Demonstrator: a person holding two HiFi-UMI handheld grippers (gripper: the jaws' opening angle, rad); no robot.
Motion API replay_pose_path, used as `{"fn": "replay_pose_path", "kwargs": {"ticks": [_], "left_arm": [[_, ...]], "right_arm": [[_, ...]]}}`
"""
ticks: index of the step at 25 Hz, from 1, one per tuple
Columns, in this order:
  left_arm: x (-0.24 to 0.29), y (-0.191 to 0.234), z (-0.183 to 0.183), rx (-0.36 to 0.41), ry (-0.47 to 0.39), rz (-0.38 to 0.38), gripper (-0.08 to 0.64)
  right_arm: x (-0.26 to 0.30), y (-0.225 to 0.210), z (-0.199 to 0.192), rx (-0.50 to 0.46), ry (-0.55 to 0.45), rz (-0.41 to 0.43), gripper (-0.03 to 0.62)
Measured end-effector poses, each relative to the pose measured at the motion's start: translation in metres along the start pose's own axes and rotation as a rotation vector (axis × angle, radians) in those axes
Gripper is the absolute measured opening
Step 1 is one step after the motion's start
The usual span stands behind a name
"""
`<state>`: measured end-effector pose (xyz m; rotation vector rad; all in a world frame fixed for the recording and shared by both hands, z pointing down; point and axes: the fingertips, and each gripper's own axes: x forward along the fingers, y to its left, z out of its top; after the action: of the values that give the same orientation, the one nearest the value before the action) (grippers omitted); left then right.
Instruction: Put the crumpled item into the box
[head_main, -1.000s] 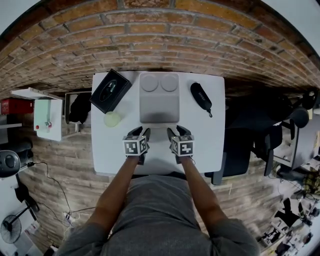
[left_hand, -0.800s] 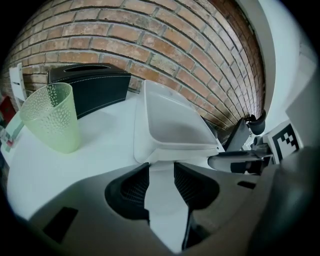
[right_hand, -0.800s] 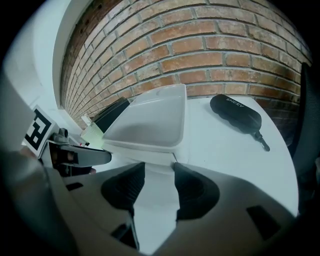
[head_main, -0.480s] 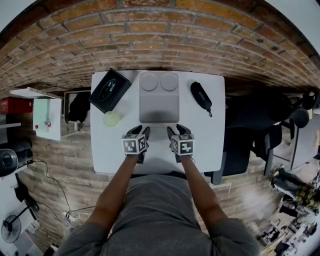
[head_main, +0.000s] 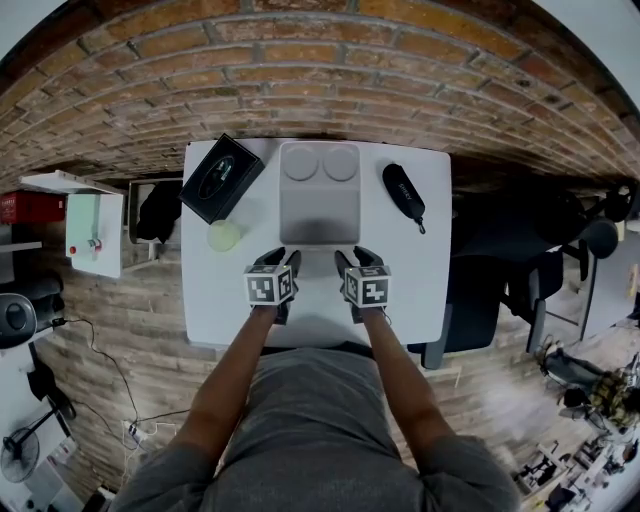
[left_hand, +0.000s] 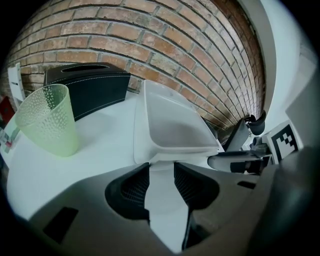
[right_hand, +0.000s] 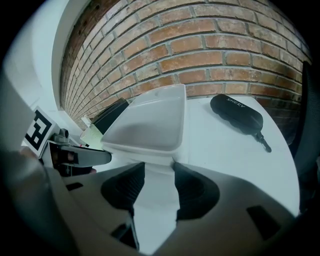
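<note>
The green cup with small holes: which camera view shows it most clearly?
The left gripper view: the green cup stands large and upright there, its perforated wall plain to see. The head view shows it only from above, small. The right gripper view shows just a pale green edge of it.

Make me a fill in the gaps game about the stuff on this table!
The cup beside the white box is coloured ____.
The black case lies on the white box's ____ side.
The left gripper and right gripper both have jaws that are ____, holding nothing.
The wall behind the table is built of ____.
Missing words: green; right; open; brick.
</note>
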<state>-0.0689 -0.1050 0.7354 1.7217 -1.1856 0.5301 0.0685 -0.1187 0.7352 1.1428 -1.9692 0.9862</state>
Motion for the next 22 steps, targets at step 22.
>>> {"fn": "replay_pose_path", "kwargs": {"ticks": [22], "left_arm": [[-0.08,-0.008,0.003,0.129,-0.167,-0.004,0.155]], "right_arm": [[-0.07,0.018,0.002,-0.077,-0.166,-0.008,0.219]]}}
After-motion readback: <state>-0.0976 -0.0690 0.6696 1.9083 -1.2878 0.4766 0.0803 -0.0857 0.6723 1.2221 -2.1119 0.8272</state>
